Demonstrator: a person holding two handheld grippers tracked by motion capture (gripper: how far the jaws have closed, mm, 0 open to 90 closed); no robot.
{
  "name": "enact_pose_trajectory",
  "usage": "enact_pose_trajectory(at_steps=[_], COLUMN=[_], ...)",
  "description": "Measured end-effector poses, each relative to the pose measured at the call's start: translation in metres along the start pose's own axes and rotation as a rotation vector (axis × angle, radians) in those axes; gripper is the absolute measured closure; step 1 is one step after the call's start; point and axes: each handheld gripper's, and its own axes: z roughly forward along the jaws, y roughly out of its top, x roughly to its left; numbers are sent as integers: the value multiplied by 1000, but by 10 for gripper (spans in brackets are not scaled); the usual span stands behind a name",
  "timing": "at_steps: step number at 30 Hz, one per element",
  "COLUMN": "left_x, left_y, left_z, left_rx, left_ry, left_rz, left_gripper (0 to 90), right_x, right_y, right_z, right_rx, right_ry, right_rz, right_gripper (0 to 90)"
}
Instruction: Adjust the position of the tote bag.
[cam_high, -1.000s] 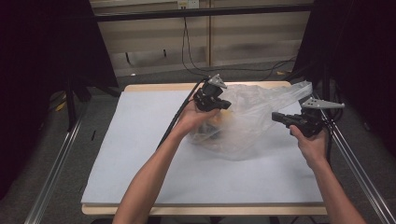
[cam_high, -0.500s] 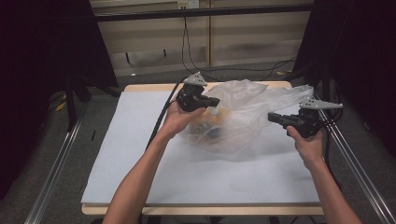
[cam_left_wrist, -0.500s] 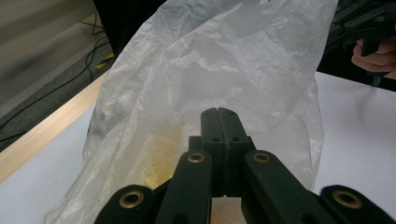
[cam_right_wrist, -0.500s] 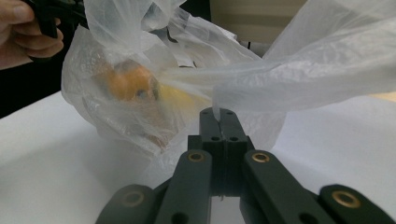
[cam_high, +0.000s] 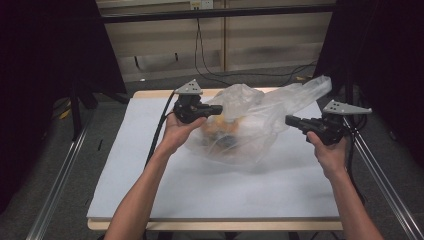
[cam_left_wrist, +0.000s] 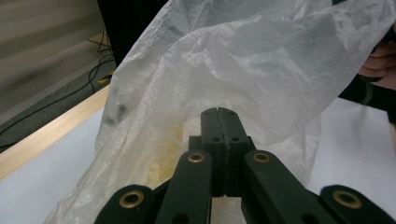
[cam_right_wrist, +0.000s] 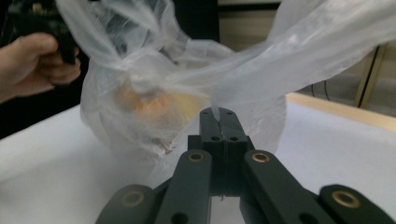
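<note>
A thin, clear plastic bag (cam_high: 250, 125) with orange contents sits toward the far side of the white worktop (cam_high: 225, 190), stretched between the left gripper (cam_high: 212, 109) and right gripper (cam_high: 295, 120), each with fingers clamped together on its film. It looks light, limp and tearable, best held by bunched edges. Open worktop lies nearer the person; the far edge is close.

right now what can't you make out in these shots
- Orange contents of the plastic bag: blurred by cloudy film, high view.
- Film between left gripper tips: too thin to tell, left gripper view.
- Right gripper pinches a film strip; contents smeared, right gripper view.
</note>
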Motion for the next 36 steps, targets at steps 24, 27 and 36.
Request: enact_pose_trajectory(at_steps=[24,27,36], left_x=[8,8,1], left_y=[-33,-37,-43], left_z=[-61,-70,-101], left_rx=[-118,-125,-154], left_ry=[44,53,63], left_rz=[-53,-52,-48], left_gripper=[900,900,900], right_x=[27,30,51], right_y=[15,16,22], right_z=[-4,-3,-5], right_rx=[-26,-25,-15], right_ry=[60,64,99], right_rz=[-63,-70,-106], right_gripper=[900,900,900])
